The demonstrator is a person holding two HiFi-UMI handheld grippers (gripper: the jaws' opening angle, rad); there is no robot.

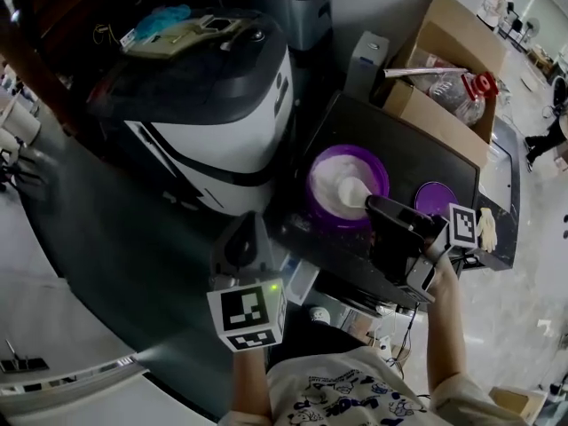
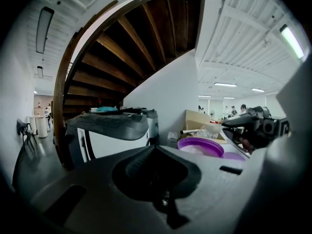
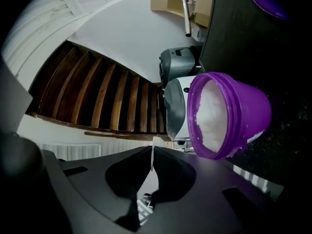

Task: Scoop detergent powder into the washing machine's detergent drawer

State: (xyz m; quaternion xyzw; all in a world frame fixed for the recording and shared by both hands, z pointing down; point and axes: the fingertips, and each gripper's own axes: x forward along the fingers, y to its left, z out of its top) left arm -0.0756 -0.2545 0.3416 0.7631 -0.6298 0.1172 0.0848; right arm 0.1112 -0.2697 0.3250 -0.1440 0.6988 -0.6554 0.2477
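Scoop point(image 1: 353, 191) handle pinched between fingers point(image 3: 170, 165) of right gripper point(image 3: 151, 150), bowl above tub point(image 3: 249, 112)

The right tongs point(image 3: 152, 156) pinch a thin white handle point(image 3: 153, 145) beside the purple powder tub point(image 3: 251, 113).

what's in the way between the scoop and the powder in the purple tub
Nothing visible. The purple tub stands open, with its lid lying off to one side. The white scoop, clamped in the right hand-held gripper, sits right over the bare powder.
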